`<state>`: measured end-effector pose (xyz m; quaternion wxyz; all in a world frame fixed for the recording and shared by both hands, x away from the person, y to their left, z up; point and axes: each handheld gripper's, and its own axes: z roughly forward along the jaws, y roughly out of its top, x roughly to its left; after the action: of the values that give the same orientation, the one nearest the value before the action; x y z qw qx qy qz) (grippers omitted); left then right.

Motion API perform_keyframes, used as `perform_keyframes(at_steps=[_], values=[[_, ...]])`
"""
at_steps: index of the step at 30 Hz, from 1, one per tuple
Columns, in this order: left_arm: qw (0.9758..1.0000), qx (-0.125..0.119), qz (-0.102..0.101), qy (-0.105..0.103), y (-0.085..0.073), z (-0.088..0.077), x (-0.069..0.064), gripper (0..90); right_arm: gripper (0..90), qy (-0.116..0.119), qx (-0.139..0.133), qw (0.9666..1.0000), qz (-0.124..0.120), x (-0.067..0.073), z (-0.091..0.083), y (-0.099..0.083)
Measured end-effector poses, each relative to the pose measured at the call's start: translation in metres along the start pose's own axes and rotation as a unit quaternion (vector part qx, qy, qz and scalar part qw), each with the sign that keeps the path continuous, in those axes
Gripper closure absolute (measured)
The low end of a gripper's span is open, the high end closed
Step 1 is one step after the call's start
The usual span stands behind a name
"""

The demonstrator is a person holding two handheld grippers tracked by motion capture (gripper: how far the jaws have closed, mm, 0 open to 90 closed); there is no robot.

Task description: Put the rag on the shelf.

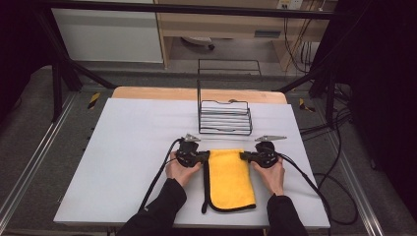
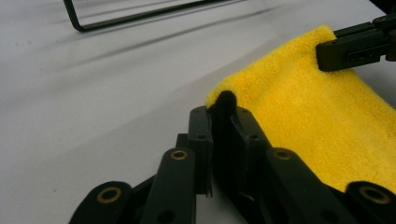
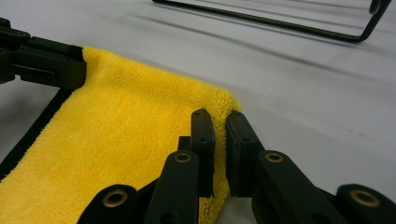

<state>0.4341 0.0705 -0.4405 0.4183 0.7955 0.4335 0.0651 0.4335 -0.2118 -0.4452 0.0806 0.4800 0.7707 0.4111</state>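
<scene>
High view: cloth (image 1: 229,177) between pinching tongs

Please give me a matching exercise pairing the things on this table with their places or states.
Things:
1. cloth
2. rack
3. left gripper
4. right gripper

Places or states:
A. black wire, standing beyond the cloth
B. shut on the cloth's far right corner
C. yellow, folded, lying flat between the hands
D. shut on the cloth's far left corner

Pairs: 1-C, 2-A, 3-D, 4-B
</scene>
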Motion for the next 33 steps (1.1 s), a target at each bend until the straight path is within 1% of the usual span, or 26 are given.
perform_keyframes(at_steps=[5,7,8,11,15,17,19,22,24,27,28,29,33], values=[[0.9998,-0.018,0.008,-0.005,0.002,-0.009,-0.003,79.0,83.2,-0.002,-0.022,0.9997,-0.013,0.007,-0.01,0.002],[0.9996,-0.024,0.014,-0.006,0.003,-0.012,-0.005,79.1,83.2,-0.001,-0.024,0.9996,-0.014,0.008,-0.012,0.003],[0.9995,-0.025,0.018,-0.006,0.003,-0.014,-0.006,79.1,83.2,-0.001,-0.031,0.9994,-0.016,0.01,-0.016,0.003],[0.9991,-0.033,0.023,-0.01,0.004,-0.019,-0.007,79.1,83.2,0.002,-0.04,0.9991,-0.016,0.012,-0.02,0.003],[0.9984,-0.044,0.033,-0.014,0.005,-0.025,-0.01,79.1,83.2,0.006,-0.054,0.9984,-0.017,0.014,-0.027,0.004],[0.998,-0.048,0.039,-0.012,0.007,-0.028,-0.012,79.1,83.2,0.004,-0.063,0.9977,-0.026,0.017,-0.032,0.006],[0.9976,-0.052,0.045,-0.011,0.008,-0.032,-0.014,79.1,83.2,0.004,-0.068,0.9973,-0.026,0.019,-0.035,0.007],[0.9967,-0.064,0.049,-0.013,0.012,-0.038,-0.016,79.1,83.3,0.005,-0.077,0.9966,-0.028,0.02,-0.038,0.008],[0.9963,-0.067,0.052,-0.012,0.014,-0.04,-0.018,79.1,83.3,0.004,-0.085,0.9958,-0.031,0.022,-0.043,0.009],[0.9955,-0.074,0.059,-0.009,0.016,-0.044,-0.02,79.1,83.3,0.004,-0.091,0.9953,-0.034,0.024,-0.046,0.01],[0.9953,-0.077,0.057,-0.01,0.017,-0.045,-0.021,79.1,83.3,0.004,-0.092,0.9952,-0.033,0.025,-0.048,0.011],[0.9951,-0.079,0.058,-0.01,0.017,-0.046,-0.021,79.1,83.3,0.005,-0.098,0.9945,-0.035,0.026,-0.051,0.012],[0.9941,-0.088,0.063,-0.011,0.02,-0.052,-0.023,79.1,83.3,0.004,-0.107,0.9935,-0.039,0.029,-0.055,0.014]])
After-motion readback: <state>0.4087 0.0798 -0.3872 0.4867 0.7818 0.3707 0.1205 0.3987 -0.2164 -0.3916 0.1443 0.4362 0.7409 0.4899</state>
